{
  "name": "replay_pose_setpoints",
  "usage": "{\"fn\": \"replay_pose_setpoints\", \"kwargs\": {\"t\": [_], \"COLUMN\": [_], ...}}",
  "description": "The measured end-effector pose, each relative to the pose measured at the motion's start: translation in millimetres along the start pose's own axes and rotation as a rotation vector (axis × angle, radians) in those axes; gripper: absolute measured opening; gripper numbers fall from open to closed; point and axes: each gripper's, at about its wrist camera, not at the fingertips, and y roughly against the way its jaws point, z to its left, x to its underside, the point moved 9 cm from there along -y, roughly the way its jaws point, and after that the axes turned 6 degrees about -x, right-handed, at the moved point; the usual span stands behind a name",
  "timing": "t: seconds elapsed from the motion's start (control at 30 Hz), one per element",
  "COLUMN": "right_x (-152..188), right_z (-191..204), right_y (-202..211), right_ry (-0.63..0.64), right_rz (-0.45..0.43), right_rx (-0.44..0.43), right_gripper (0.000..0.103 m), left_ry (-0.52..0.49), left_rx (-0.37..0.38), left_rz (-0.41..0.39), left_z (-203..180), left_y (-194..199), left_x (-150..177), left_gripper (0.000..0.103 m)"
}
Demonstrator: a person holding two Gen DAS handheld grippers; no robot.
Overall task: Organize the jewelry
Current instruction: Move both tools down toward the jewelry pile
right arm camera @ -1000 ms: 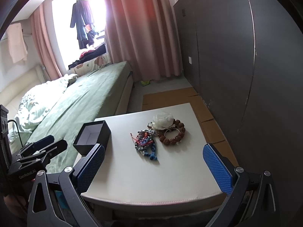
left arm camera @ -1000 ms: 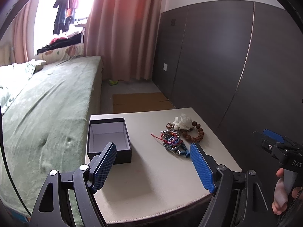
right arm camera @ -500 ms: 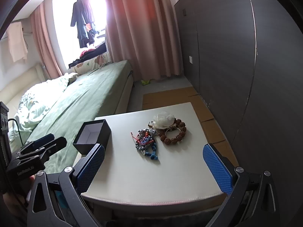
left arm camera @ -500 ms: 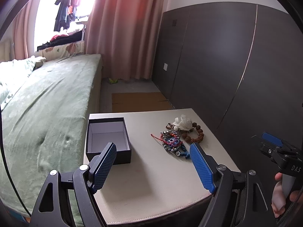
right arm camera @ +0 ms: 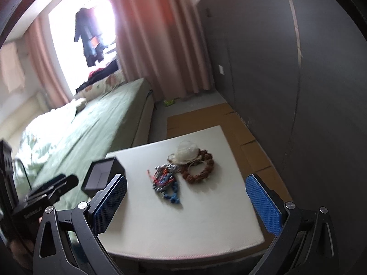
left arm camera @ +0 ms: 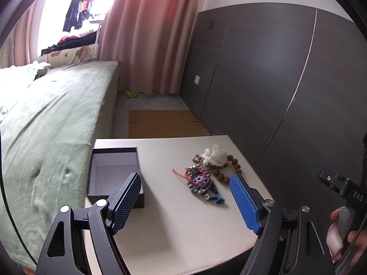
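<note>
While both of your claws hang above the near edge of the pale desk (left arm camera: 183,236), neither one grips anything: the left claw (left arm camera: 185,202) has its blue pads spread wide apart with only bare desk between them, and the right claw (right arm camera: 188,202) is just as wide apart and empty. The jewelry sits in a loose heap toward the far right of the desk. In it you have a colourful beaded tangle (left arm camera: 201,183) nearest you, a brown wooden bead bracelet (right arm camera: 199,168) just beside it on the right, and a whitish translucent piece (right arm camera: 187,153) lying on the bracelet's far edge. The open black box (left arm camera: 114,174) stands well apart from the heap at the desk's left edge, next to the green bed (left arm camera: 45,126), and its pale inside is empty. Your hand (left arm camera: 341,233) on the right claw's handle shows at the right edge of the left view.
</note>
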Motion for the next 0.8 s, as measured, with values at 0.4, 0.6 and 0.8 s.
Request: {"fn": "replay_pose_setpoints", "kwargs": {"t": [0.4,0.6,0.8], "right_x": [-20.8,-16.2,-16.6], "right_z": [-50.9,-70.3,-84.9], "right_y": [-26.0,-49.6,-70.0], "right_ry": [-0.153,-0.218,-0.285], "right_rz": [0.028,0.081,0.107], "right_rx": [0.007,0.024,0.020], "right_gripper": [0.103,0.102,0.101], "left_ry": [-0.032,-0.019,0.018], "left_rx": [0.012,-0.013,-0.027], "left_rz": [0.128,0.256,0.344], "left_z": [-32.6,-34.6,-34.5], "left_y": [-58.7,-107.2,-148.3], "left_x": [-13.6,-6.6,-5.2], "left_gripper": [0.063,0.050,0.049]}}
